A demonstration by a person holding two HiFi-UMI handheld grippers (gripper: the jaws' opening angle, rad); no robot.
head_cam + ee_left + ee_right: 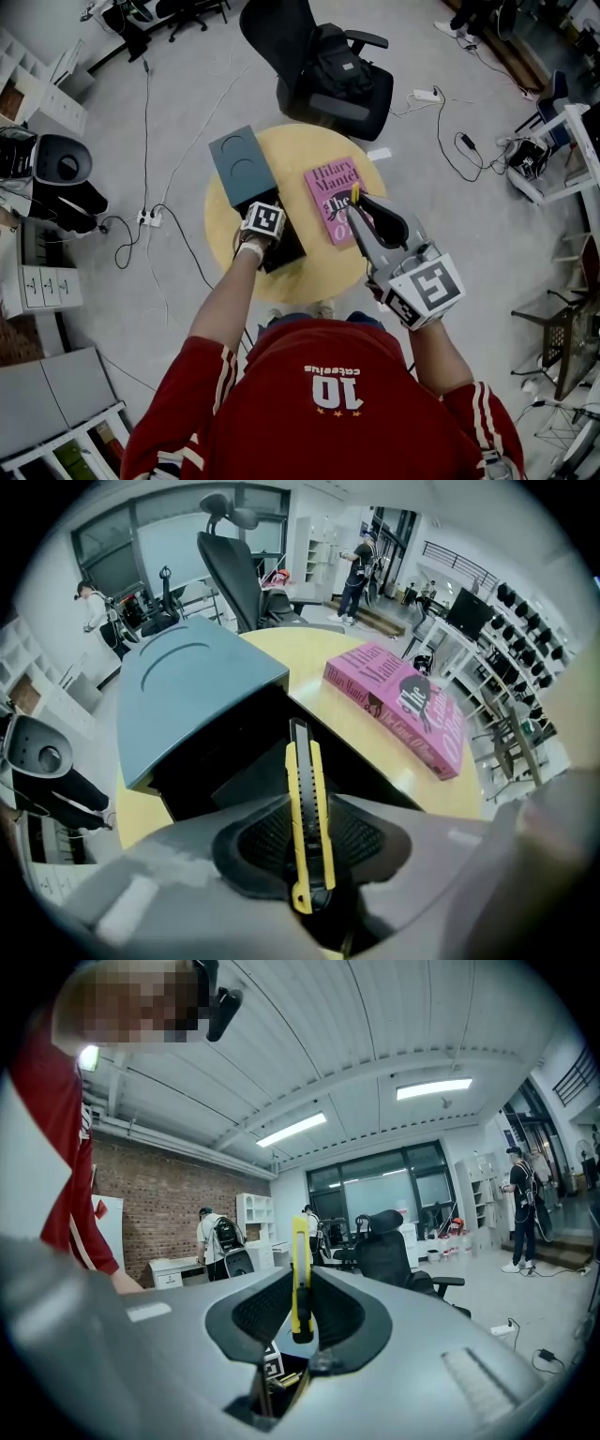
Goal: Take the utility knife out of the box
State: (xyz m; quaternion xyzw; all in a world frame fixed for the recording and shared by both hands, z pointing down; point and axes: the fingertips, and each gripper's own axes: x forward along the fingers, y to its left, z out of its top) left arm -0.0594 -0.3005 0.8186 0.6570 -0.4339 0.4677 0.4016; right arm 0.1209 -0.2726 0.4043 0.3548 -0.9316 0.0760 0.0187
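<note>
Left claw [309, 810]: closed on utility knife [299, 761], pinched by its narrow sides, above the open box [225, 766] on the round surface [314, 658].
Risk: with so thin a hold, the knife may pivot, snag the box wall and drop back.
Book [403, 705]: beside box.
Right claw [298, 1309]: clamped on second knife [299, 1260], raised level.

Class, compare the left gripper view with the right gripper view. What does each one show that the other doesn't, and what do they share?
Only the left gripper view: the open black box with its blue-grey lid, the pink book and the round yellow table.

Only the right gripper view: the ceiling lights, a brick wall and the person's red sleeve.

Both: a yellow utility knife clamped between that gripper's own jaws, the left knife over the box and the right knife held level. Each view also has a black office chair behind.
</note>
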